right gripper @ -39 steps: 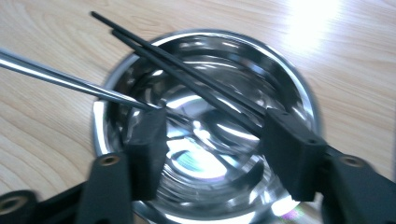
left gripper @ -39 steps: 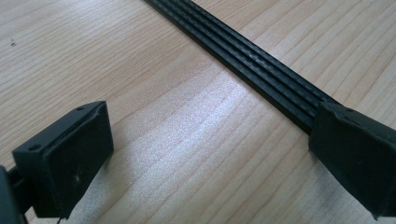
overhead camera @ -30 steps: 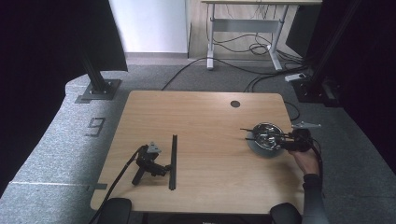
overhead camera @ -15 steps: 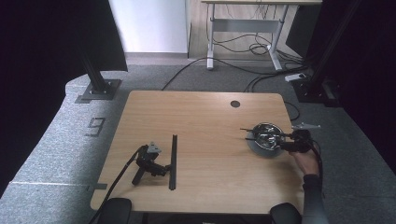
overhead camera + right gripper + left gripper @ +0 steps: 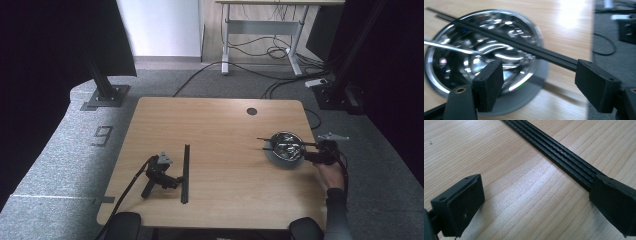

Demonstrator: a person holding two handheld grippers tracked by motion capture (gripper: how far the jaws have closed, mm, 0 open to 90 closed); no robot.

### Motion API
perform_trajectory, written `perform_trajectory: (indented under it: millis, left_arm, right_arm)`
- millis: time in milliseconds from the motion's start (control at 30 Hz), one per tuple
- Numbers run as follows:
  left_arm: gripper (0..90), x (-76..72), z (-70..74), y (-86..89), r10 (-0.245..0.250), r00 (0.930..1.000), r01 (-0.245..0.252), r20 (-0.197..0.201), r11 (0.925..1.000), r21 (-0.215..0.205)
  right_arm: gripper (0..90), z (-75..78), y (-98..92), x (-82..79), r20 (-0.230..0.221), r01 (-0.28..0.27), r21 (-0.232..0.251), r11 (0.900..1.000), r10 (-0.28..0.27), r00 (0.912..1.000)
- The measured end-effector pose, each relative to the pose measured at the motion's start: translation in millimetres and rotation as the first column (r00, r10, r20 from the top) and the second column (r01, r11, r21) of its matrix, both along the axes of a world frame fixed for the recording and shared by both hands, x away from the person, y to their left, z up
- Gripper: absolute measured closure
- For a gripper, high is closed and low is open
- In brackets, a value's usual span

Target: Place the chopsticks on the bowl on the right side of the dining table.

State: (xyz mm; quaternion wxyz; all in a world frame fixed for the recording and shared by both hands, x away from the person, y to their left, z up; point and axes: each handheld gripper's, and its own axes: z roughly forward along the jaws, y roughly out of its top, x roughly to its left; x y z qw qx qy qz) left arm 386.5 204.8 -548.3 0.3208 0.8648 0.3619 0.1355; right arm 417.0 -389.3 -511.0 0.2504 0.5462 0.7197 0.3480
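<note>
Place: a lab or test room set up for recording.
Desk [image 5: 215, 125]: plain wood top with a cable hole [image 5: 251, 111], standing on grey carpet [image 5: 75, 150].
Frame: black metal posts [image 5: 102, 80] bolted on floor plates, with black curtains [image 5: 45, 60] at both sides.
Floor: many loose cables [image 5: 260, 70] and a taped number [image 5: 102, 135].
Behind: a second, height-adjustable desk [image 5: 265, 25] by a white wall.

A dark figure "9" [image 5: 103, 135] on the grey floor [image 5: 60, 165] left of the table [image 5: 220, 120].
</note>
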Motion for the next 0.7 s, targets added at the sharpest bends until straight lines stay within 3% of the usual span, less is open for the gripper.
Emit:
perform_trajectory:
  millis: [67, 167, 233, 367, 700]
  left_arm:
    - [0.0, 0.0, 0.0, 0.0, 0.000, 1.0000, 0.000, 0.000, 1.0000, 0.000]
    - [0.0, 0.0, 0.0, 0.0, 0.000, 1.0000, 0.000, 0.000, 1.0000, 0.000]
    - [0.0, 0.0, 0.0, 0.0, 0.000, 1.0000, 0.000, 0.000, 1.0000, 0.000]
    - [0.0, 0.0, 0.0, 0.0, 0.000, 1.0000, 0.000, 0.000, 1.0000, 0.000]
    - [0.0, 0.0, 0.0, 0.0, 0.000, 1.0000, 0.000, 0.000, 1.0000, 0.000]
  right_arm:
    - [13.6, -1.4, -4.1, -2.4, 0.021, 0.047, -0.001, 0.999, -0.047, 0.9987]
    - [9.9, -3.6, -8.3, -4.1, 0.052, 0.128, 0.015, 0.992, -0.129, 0.9904]
    - [0.0, -4.5, -9.4, -3.7, 0.069, 0.160, 0.022, 0.987, -0.161, 0.9845]
    - [0.0, -6.0, -9.0, -2.1, 0.078, 0.178, 0.014, 0.984, -0.178, 0.9809]
    - [0.0, -12.6, -8.7, 3.9, 0.059, 0.172, 0.009, 0.985, -0.172, 0.9833]
